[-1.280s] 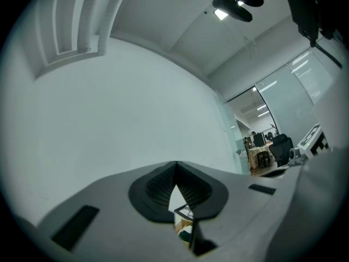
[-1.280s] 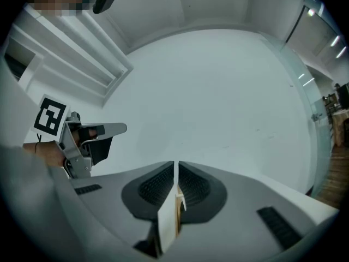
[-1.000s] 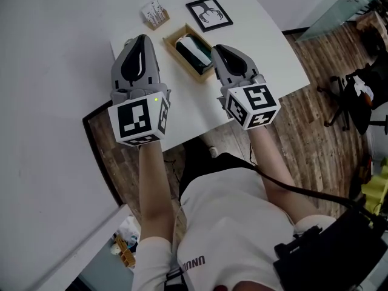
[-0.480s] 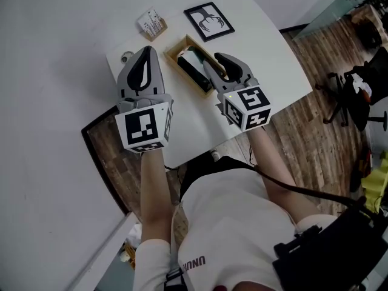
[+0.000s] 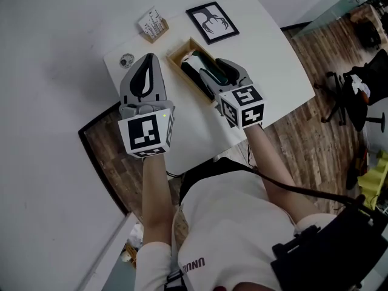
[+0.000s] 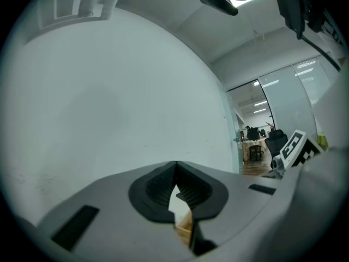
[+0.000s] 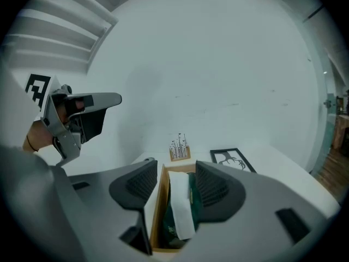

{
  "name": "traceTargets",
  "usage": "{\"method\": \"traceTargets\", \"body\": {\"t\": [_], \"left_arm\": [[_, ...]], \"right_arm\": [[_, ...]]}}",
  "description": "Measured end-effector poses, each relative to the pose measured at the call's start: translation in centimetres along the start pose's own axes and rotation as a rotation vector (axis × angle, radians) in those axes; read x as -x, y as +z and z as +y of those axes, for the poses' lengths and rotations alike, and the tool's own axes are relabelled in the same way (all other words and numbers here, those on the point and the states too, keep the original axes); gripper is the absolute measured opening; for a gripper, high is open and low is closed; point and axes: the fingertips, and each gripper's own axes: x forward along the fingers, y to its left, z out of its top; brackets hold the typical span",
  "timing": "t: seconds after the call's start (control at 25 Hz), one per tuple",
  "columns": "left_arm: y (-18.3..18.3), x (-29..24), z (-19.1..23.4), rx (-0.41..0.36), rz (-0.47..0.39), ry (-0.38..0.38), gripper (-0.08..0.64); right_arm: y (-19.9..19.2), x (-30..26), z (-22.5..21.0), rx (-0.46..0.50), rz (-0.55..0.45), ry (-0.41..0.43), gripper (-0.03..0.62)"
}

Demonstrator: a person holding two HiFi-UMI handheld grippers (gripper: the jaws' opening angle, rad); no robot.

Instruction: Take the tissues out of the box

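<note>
Gripper on the right point(image 7: 175, 171): jaws apart after just opening, pinching nothing. Poised over the near end of the box point(image 5: 182, 48), with the tissue pack point(image 7: 180, 214) lined up between the jaws and the pads apparently clear of it on both sides. Gripper on the left point(image 6: 175, 173): clenched on nothing, held level just left of the box, above bare table point(image 5: 273, 65). Pack lying lengthwise inside the box, dark green with a white band, not yet lifted. Beyond the box, well apart from it: framed picture point(image 5: 211, 22) and small card holder point(image 5: 153, 24). Judged from this: approach nearly done, nothing extracted so far. Left to do: lower into the box, close on the pack, lift clear, set down outside the box.
</note>
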Motion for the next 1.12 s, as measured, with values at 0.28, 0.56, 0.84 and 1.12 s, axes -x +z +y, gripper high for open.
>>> {"method": "traceTargets", "body": {"t": [0.28,0.56,0.84,1.12], "left_arm": [[-1.3,-0.9,1.3,0.024,0.013,-0.004,0.012],[-2.4,-1.9,2.0,0.041,0.027,-0.012,0.012],[-3.2,-2.1,2.7,0.047,0.043,-0.007,0.012],[-3.7,-2.1,3.5,0.061,0.048,0.005,0.012]], "right_arm": [[-2.1,-2.3,-0.1,0.024,0.097,-0.009,0.241],[-3.9,-4.2,-0.7,0.051,0.198,-0.018,0.262],[-5.7,-5.1,-0.7,0.069,0.303,-0.026,0.267],[-6.8,-5.8,-0.7,0.088,0.378,-0.035,0.267]]}}
